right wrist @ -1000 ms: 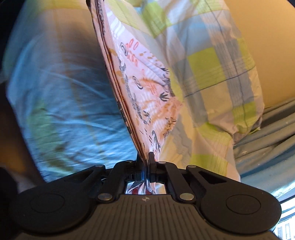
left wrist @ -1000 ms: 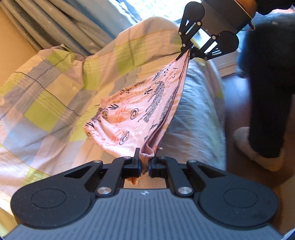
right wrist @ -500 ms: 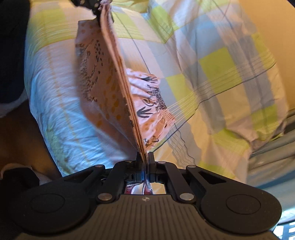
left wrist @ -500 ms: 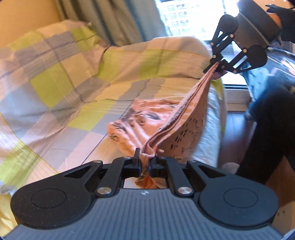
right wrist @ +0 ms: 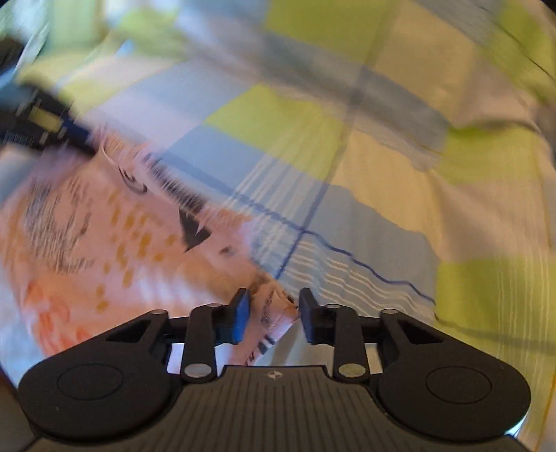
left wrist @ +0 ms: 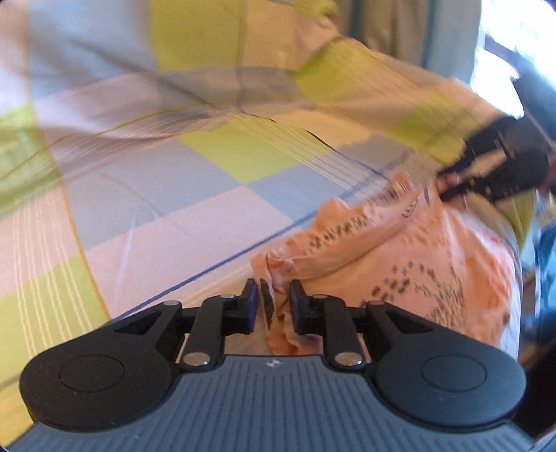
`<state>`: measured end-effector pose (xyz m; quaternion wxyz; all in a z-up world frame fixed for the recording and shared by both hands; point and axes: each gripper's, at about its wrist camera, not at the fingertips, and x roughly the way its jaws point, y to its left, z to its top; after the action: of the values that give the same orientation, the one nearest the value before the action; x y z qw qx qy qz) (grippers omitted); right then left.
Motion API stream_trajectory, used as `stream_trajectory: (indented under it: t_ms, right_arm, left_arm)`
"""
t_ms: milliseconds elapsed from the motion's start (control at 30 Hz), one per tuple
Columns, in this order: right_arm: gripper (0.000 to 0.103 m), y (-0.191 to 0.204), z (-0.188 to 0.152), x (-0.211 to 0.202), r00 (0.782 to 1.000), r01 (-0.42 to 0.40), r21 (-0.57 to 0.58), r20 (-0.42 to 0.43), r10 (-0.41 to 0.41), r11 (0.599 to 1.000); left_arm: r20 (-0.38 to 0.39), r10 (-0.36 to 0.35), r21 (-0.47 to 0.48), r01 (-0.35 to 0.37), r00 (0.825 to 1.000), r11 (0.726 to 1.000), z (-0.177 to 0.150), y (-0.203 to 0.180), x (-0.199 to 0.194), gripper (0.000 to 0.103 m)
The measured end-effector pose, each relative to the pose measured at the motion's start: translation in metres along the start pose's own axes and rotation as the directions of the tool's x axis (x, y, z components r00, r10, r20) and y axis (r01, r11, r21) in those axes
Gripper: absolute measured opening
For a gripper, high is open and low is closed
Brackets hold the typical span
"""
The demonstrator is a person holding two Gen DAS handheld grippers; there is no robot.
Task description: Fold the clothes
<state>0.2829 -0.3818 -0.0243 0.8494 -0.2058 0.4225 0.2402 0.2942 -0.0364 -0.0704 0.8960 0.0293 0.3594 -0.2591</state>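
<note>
1. Your left gripper has its jaws apart, with a corner of the pink patterned garment lying loose in the gap, not pinched.
2. Your right gripper also has its jaws spread; a garment corner sits between the fingers, unclamped.
3. The garment lies flat on the checked bedsheet: 3 o'clock half of the left wrist view, 9 o'clock half of the right wrist view.
4. In the left wrist view your right gripper shows at 2 o'clock, blurred, at the garment's far edge.
5. In the right wrist view the left gripper shows at 10 o'clock, blurred.
6. Curtain at 1 o'clock in the left view.
</note>
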Motion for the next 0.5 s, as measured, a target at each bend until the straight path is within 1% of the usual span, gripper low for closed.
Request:
stream_trajectory:
  t_ms: [33, 67, 133, 167, 200, 267, 300, 367, 400, 433, 467, 500]
  right_arm:
    - [0.033, -0.005, -0.007, -0.007, 0.999, 0.009, 0.088, 0.045, -0.013, 0.996]
    - [0.037, -0.01, -0.014, -0.013, 0.996, 0.014, 0.175, 0.089, -0.03, 0.985]
    - [0.043, -0.02, -0.027, -0.026, 0.983, 0.012, 0.345, 0.17, -0.075, 0.939]
    - [0.046, -0.022, -0.036, -0.032, 0.973, 0.002, 0.416, 0.208, -0.097, 0.909]
    - [0.046, -0.022, -0.048, -0.038, 0.961, -0.019, 0.495, 0.249, -0.12, 0.869]
    - [0.046, -0.02, -0.07, -0.044, 0.933, -0.059, 0.617, 0.314, -0.177, 0.785]
    - [0.046, -0.017, -0.079, -0.045, 0.919, -0.072, 0.655, 0.336, -0.205, 0.752]
    - [0.046, -0.011, -0.092, -0.041, 0.902, -0.111, 0.697, 0.37, -0.222, 0.709]
    - [0.046, -0.009, -0.095, -0.035, 0.897, -0.132, 0.71, 0.382, -0.221, 0.691]
    - [0.046, -0.006, -0.099, -0.029, 0.895, -0.143, 0.715, 0.388, -0.219, 0.685]
    - [0.046, -0.005, -0.102, -0.024, 0.9, -0.141, 0.714, 0.381, -0.211, 0.686]
    - [0.046, -0.004, -0.103, -0.019, 0.91, -0.133, 0.71, 0.364, -0.199, 0.691]
  left_arm:
    - [0.032, 0.015, -0.054, -0.013, 0.999, 0.998, -0.002, 0.004, -0.005, 0.016]
    - [0.067, 0.019, -0.113, -0.011, 0.998, 0.994, -0.005, 0.006, -0.011, 0.015]
    - [0.132, 0.004, -0.217, 0.025, 0.991, 0.976, -0.014, 0.009, -0.022, 0.017]
    - [0.143, -0.011, -0.24, 0.046, 0.99, 0.97, -0.018, 0.009, -0.025, 0.02]
    - [0.153, -0.026, -0.262, 0.066, 0.988, 0.963, -0.022, 0.01, -0.028, 0.022]
    - [0.118, -0.017, -0.225, 0.044, 0.993, 0.973, -0.022, 0.006, -0.026, 0.023]
    - [0.104, -0.017, -0.217, 0.039, 0.994, 0.975, -0.022, 0.006, -0.025, 0.023]
    - [0.095, -0.047, -0.246, 0.069, 0.994, 0.967, -0.023, 0.008, -0.022, 0.024]
    - [0.093, -0.057, -0.254, 0.079, 0.994, 0.964, -0.023, 0.008, -0.018, 0.024]
    - [0.09, -0.067, -0.261, 0.088, 0.994, 0.961, -0.024, 0.009, -0.014, 0.024]
    - [0.087, -0.077, -0.268, 0.098, 0.993, 0.958, -0.024, 0.01, -0.01, 0.024]
    - [0.088, -0.075, -0.259, 0.096, 0.993, 0.961, -0.023, 0.009, -0.008, 0.024]
